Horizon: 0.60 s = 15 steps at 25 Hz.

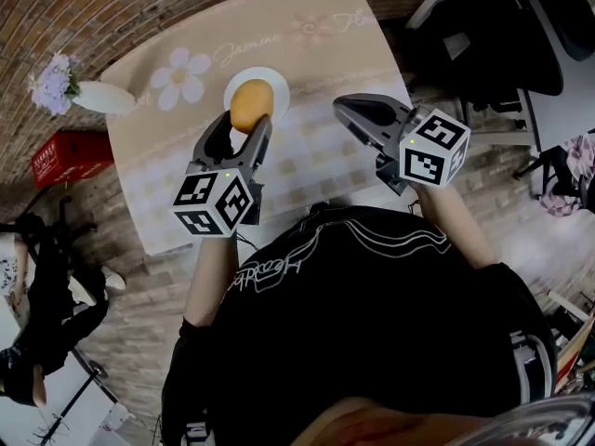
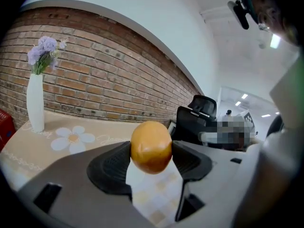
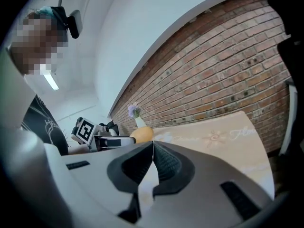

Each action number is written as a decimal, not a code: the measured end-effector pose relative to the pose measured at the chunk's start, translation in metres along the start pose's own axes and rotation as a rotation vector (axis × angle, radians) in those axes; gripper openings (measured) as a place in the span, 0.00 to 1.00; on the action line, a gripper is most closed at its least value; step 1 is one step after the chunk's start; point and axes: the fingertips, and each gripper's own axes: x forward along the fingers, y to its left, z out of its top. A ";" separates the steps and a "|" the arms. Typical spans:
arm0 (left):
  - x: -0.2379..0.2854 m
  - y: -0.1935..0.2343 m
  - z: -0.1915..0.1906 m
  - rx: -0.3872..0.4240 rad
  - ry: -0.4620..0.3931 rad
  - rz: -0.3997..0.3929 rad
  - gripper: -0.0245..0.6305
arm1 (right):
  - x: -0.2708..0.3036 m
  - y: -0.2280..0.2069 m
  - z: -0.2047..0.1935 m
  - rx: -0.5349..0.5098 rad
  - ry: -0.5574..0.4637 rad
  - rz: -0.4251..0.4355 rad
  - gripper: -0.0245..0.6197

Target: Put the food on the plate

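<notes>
The left claw (image 1: 244,126) gripped a round golden-brown bun (image 1: 251,103) by its two sides, the jaws standing wide apart with the ribbed pads pressed against it. In the left gripper view the bun (image 2: 151,147) sat squarely between the pads of that claw (image 2: 151,161), up in the air over the checked part of the tablecloth (image 2: 71,139). From the head view the bun overlapped the white plate (image 1: 277,82), which lay on the counter (image 1: 316,170) at 12 o'clock from the person; whether bun and plate touched could not be told.

The right claw (image 1: 344,110) hung at 3 o'clock from the plate, off its rim. Its jaws were pressed together with nothing between them, as the right gripper view showed (image 3: 152,148).

A beige tablecloth (image 1: 316,35) with a daisy print covered the counter. At 9 o'clock from the plate, near the counter's edge, stood a white vase (image 1: 104,98) with pale purple flowers (image 1: 54,82). A red crate (image 1: 70,156) sat on the brick floor at 8 o'clock from the plate, beside the counter. A black office chair (image 1: 483,35) stood at 2 o'clock, well apart from the counter.
</notes>
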 end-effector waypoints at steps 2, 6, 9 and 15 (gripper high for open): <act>0.009 0.008 -0.006 0.003 0.016 0.004 0.45 | 0.001 -0.006 -0.003 0.010 0.004 -0.012 0.03; 0.025 0.022 -0.018 0.014 0.046 0.014 0.45 | 0.004 -0.016 -0.008 0.033 0.006 -0.031 0.03; 0.036 0.031 -0.027 0.034 0.065 0.020 0.45 | 0.005 -0.022 -0.011 0.045 0.009 -0.043 0.03; 0.057 0.046 -0.046 0.023 0.116 0.025 0.45 | 0.008 -0.035 -0.018 0.072 0.009 -0.066 0.03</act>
